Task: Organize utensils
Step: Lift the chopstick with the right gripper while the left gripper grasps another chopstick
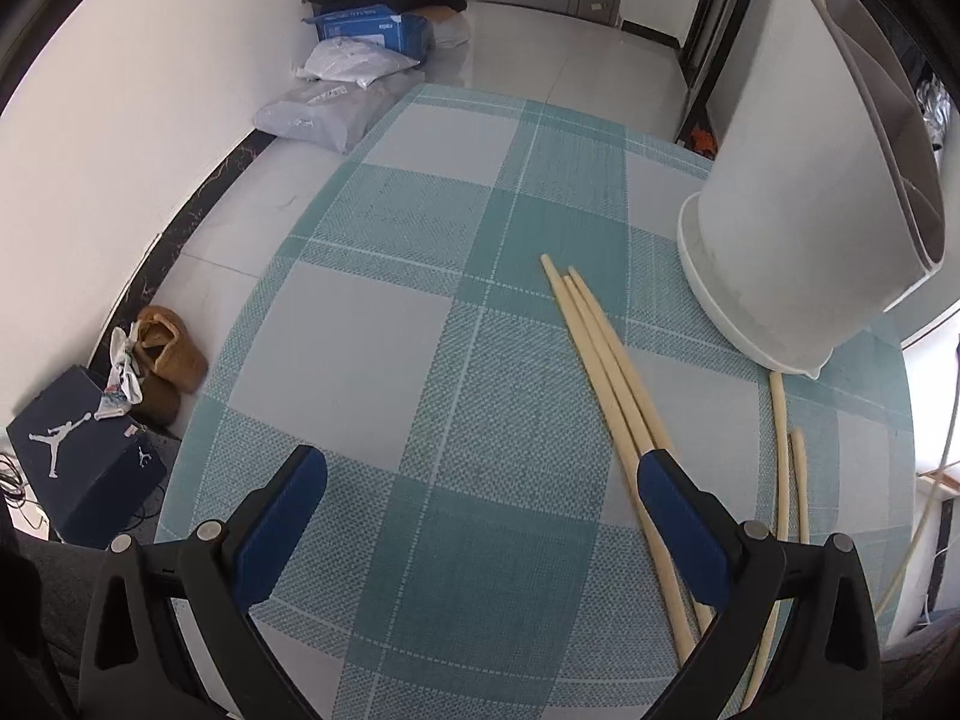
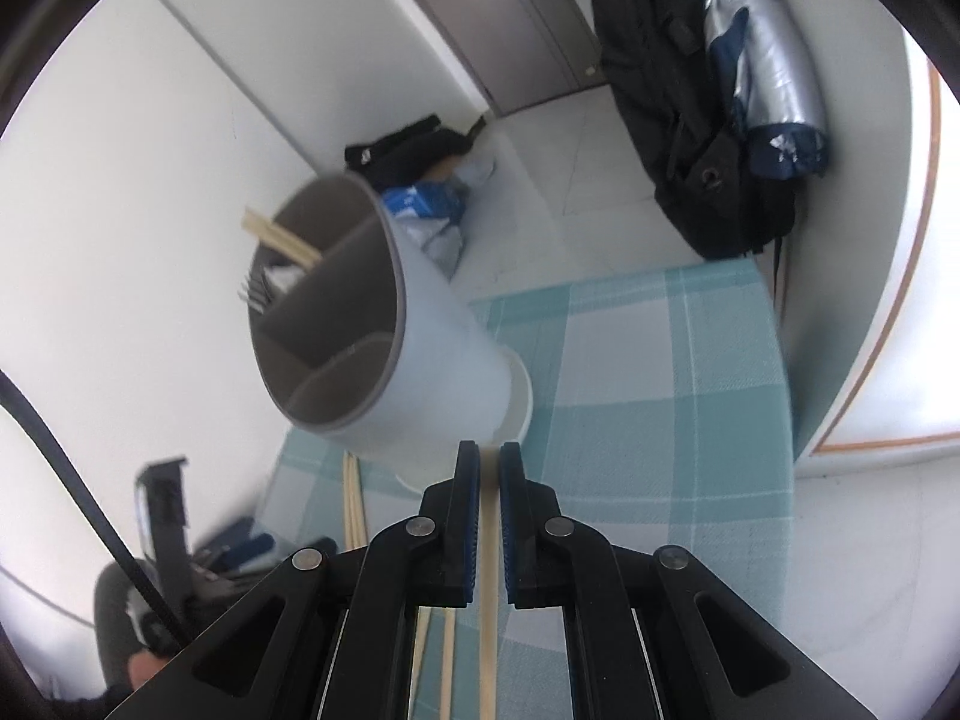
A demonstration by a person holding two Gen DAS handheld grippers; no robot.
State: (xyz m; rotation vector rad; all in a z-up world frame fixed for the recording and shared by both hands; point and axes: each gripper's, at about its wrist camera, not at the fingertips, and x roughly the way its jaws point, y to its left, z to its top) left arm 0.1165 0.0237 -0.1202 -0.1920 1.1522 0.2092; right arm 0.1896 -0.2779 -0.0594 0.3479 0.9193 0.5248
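Room: white walls, tiled floor, bags by the wall. Surface: teal-check tablecloth. Utensil holder, divided, up-left of right gripper (nearer hand), whose jaws pinch one chopstick, long axis along the fingers. Left gripper wide, empty; loose chopsticks by its right finger.

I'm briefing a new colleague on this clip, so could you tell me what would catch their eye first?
First, the tall white utensil holder standing on the teal checked tablecloth, chopsticks and forks already in its far compartment. Next, the loose chopsticks lying beside its base, just ahead of the wide-open left gripper. The right gripper is shut on a single chopstick in front of the holder.
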